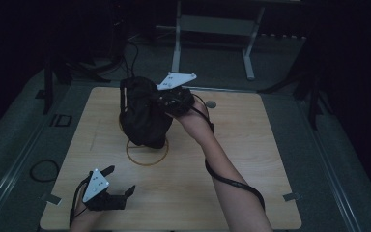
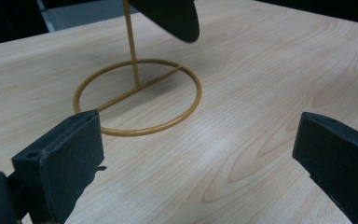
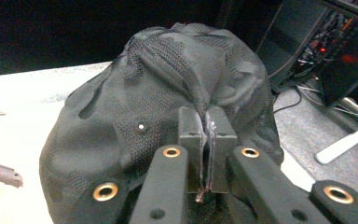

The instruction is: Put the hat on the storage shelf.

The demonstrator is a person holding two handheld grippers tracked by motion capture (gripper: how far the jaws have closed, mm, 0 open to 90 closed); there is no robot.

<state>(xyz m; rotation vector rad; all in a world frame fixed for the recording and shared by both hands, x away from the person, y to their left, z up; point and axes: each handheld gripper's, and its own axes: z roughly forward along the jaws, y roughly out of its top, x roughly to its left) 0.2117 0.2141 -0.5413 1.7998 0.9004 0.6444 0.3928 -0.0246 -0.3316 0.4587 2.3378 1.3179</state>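
Black mesh cap (image 1: 144, 116) hangs above the gold wire stand (image 1: 147, 153) on the wooden counter (image 1: 251, 145), the right tool (image 1: 166, 104) clamped on its fabric. The left tool (image 1: 121, 181) rests near the counter's front edge, jaws apart.

So the black cap (image 1: 142, 113) is a soft mesh-looking thing, crumpled and bunched up at its crown, hanging up off the desk (image 1: 251, 159) near the far-middle. A pinched fold of its fabric sits in the right hand-held gripper (image 3: 206, 154). Right under it is the gold wire stand (image 2: 137, 91): a thin upright rod rising from a flat ring base that lies on the desk.
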